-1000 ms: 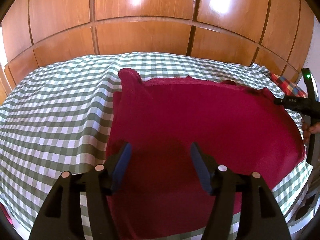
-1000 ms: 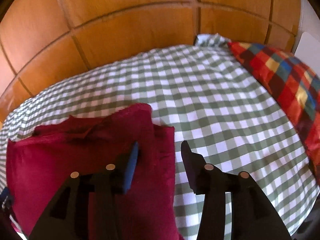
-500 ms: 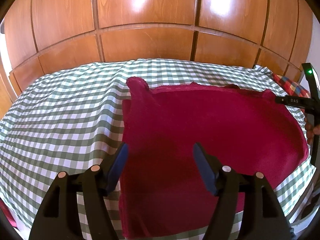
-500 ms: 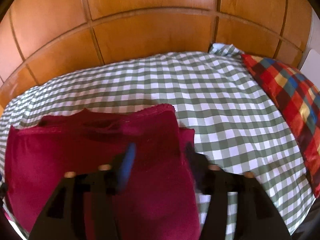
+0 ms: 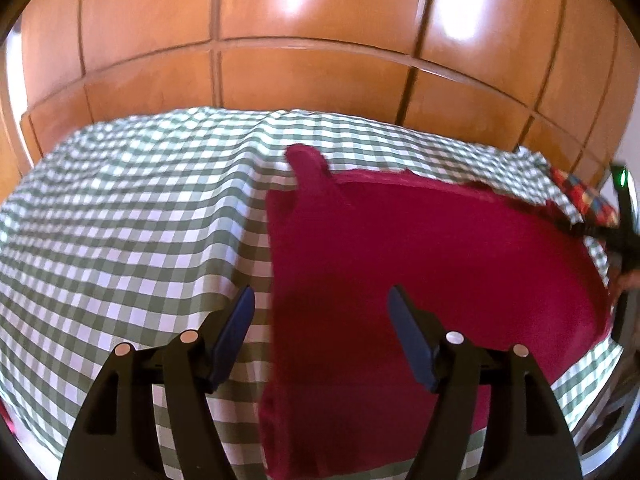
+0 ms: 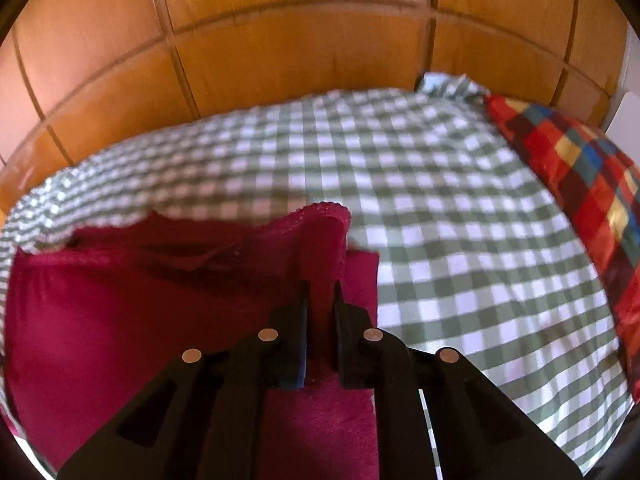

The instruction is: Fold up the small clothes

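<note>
Right gripper (image 6: 320, 300) jaws pinch the red garment's (image 5: 420, 260) strap; left gripper (image 5: 320, 312) jaws gape wide, straddling its near-left edge.

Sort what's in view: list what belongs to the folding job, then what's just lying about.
For the job:
red garment
right gripper, jaws shut on the garment's strap
left gripper, jaws open over the garment's left edge

Just there:
checked bedsheet
multicoloured pillow
wooden panelling
</note>
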Demonstrator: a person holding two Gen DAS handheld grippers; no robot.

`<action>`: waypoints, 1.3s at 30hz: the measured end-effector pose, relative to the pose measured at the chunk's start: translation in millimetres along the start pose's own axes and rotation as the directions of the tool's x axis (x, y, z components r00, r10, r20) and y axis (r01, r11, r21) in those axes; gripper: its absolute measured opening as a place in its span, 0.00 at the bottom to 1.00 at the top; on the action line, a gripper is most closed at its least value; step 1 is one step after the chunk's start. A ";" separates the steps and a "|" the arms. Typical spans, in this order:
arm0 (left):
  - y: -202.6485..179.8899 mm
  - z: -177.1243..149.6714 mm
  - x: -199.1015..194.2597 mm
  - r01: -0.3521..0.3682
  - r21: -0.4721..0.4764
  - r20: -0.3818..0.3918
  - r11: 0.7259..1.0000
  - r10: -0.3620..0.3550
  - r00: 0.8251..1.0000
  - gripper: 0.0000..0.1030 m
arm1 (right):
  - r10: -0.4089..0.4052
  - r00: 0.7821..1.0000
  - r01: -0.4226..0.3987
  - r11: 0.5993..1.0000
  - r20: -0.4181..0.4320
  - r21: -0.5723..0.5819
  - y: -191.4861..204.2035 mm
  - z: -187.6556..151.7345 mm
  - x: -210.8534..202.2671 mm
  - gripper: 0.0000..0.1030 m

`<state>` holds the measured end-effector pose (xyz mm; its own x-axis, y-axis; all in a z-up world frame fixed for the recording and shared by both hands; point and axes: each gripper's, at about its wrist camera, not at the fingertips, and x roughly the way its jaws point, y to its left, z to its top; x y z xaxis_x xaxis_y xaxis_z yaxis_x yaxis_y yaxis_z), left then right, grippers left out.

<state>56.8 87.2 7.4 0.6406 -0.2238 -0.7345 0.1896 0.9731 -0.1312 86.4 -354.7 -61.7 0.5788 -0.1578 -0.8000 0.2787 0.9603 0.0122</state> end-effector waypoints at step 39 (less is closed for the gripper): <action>11.6 68.0 43.5 -0.060 -0.124 0.024 0.990 0.064 0.998 0.39 | 0.041 0.998 -0.049 0.988 0.055 0.145 -20.5 -10.6 -6.5 0.48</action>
<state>137.5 85.0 19.2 0.6691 -0.1625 -0.7252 0.0571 0.9842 -0.1679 68.8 -370.9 -63.1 0.6314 -0.1308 -0.7644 0.3583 0.9234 0.1379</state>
